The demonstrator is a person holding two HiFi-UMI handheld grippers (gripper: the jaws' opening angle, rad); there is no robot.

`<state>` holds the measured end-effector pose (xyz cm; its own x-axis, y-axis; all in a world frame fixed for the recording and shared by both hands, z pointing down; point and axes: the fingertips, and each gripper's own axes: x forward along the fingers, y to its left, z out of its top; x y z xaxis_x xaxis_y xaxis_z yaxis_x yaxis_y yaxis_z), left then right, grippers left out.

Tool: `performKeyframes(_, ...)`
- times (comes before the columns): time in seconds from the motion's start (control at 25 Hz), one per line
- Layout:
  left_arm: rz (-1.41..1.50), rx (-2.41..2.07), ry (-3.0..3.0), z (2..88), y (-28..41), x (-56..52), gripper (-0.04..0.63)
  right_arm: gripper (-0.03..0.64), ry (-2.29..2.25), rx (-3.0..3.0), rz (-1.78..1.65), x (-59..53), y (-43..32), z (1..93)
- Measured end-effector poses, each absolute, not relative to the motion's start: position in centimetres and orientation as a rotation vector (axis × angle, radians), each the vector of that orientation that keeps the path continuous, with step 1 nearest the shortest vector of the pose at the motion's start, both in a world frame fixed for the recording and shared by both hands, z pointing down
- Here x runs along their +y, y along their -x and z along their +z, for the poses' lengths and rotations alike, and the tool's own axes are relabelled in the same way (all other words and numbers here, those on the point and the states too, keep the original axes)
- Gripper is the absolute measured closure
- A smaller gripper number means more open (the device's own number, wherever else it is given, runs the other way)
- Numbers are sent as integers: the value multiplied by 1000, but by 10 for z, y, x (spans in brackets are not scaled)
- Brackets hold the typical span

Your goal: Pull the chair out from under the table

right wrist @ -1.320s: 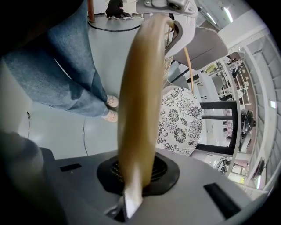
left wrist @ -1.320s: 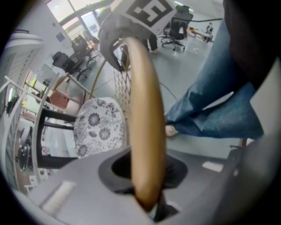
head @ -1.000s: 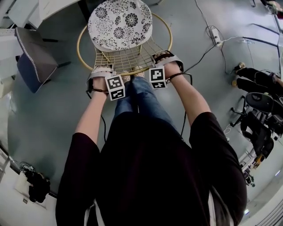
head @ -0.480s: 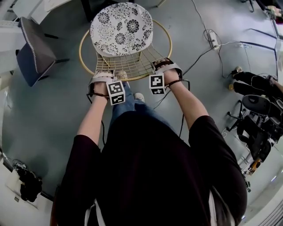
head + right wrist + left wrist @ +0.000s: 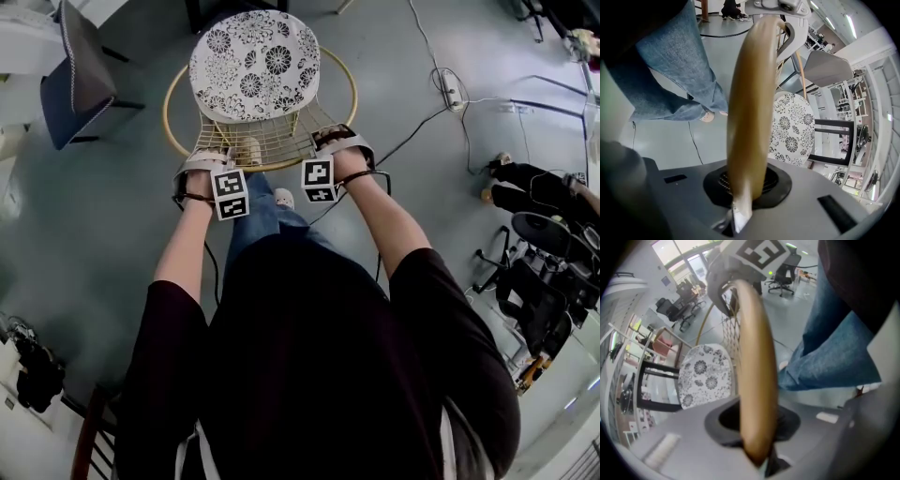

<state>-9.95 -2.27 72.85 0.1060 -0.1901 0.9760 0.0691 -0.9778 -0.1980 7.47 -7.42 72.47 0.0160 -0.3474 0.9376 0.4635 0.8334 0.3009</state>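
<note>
chair [image 5: 255, 67] looks clear of any table, on open floor. your left gripper [image 5: 202, 161] and right gripper [image 5: 339, 141] both clamp its rim [image 5: 750, 93]; probably only letting go left.

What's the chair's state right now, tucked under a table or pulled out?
Pulled out: the chair stands on open grey floor, its floral seat wholly uncovered, with nothing overhanging it.
</note>
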Motion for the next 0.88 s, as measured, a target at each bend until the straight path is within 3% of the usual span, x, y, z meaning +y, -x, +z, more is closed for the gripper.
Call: performKeyframes(0.88,-1981,60,2206,724,95,-1,514,586,115,-1429,-595,-49,-80,721)
